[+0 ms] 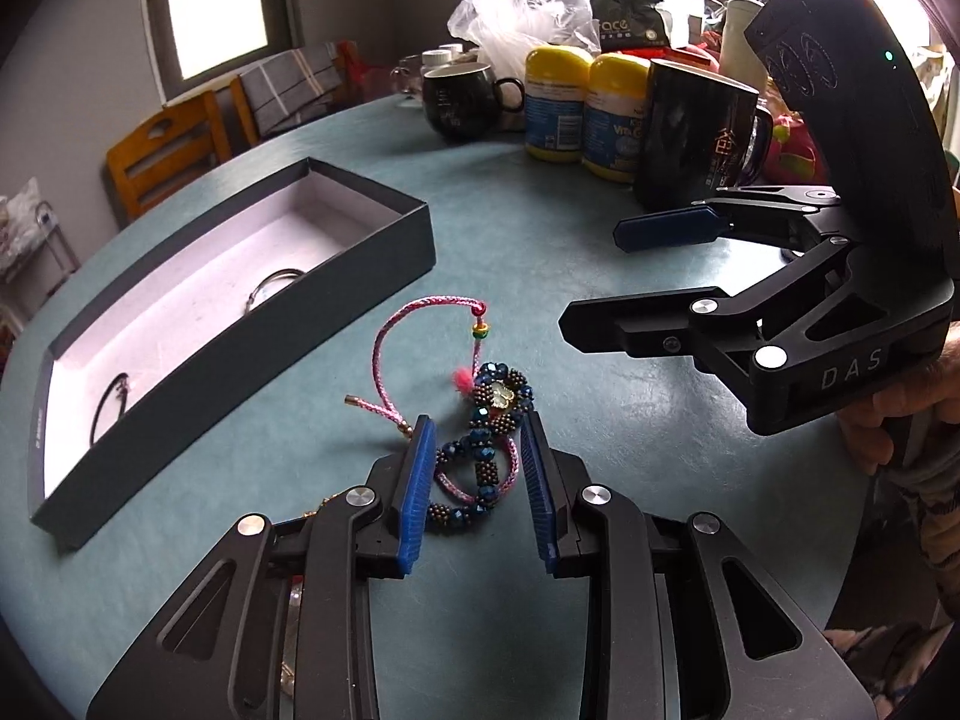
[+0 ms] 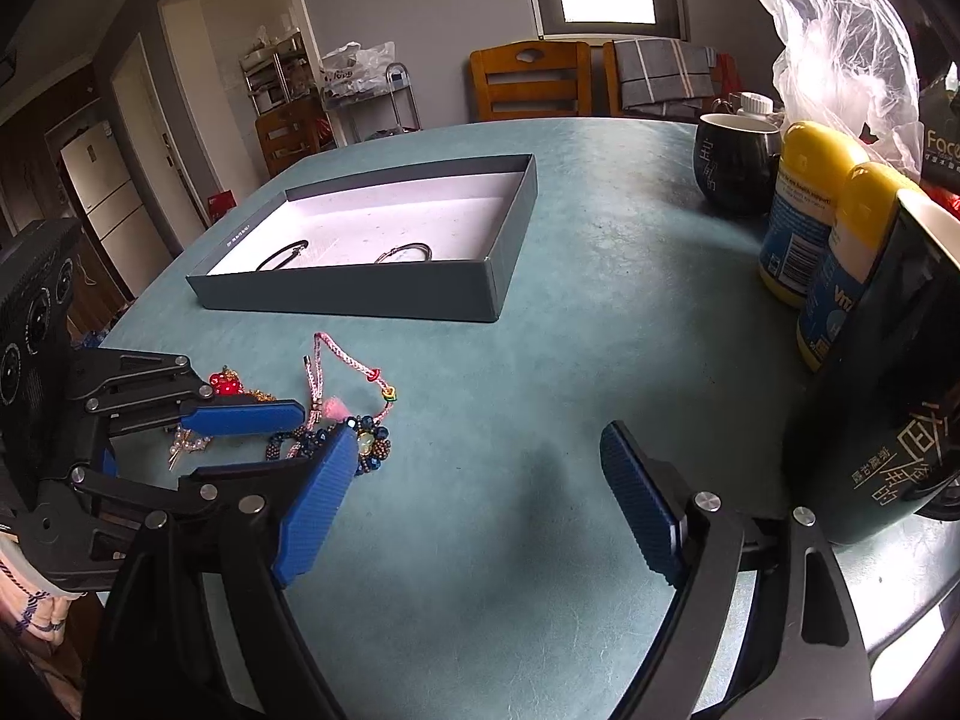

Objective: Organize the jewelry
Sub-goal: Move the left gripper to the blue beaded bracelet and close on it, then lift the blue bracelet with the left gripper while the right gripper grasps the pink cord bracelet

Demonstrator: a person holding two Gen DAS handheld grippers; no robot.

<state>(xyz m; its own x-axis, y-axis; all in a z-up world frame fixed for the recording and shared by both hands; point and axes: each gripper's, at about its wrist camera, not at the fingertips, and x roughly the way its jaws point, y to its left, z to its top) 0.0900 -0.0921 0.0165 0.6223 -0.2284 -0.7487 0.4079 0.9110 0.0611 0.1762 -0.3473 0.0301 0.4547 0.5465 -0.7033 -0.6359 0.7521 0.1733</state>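
We bracket the beaded bracelet [image 1: 483, 456] with our left gripper [image 1: 477, 468], not yet pinching; next squeeze, lift toward the box [image 1: 372, 240]; right gripper [image 2: 480, 516] gapes empty.

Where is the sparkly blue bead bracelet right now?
The blue bead bracelet lies on the teal table, between the left gripper's jaws, tangled with a pink cord, beside the open box.

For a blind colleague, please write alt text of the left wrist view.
The left gripper straddles a blue beaded bracelet and pink cord on a teal table. An open box lies left; the right gripper hangs open at right.
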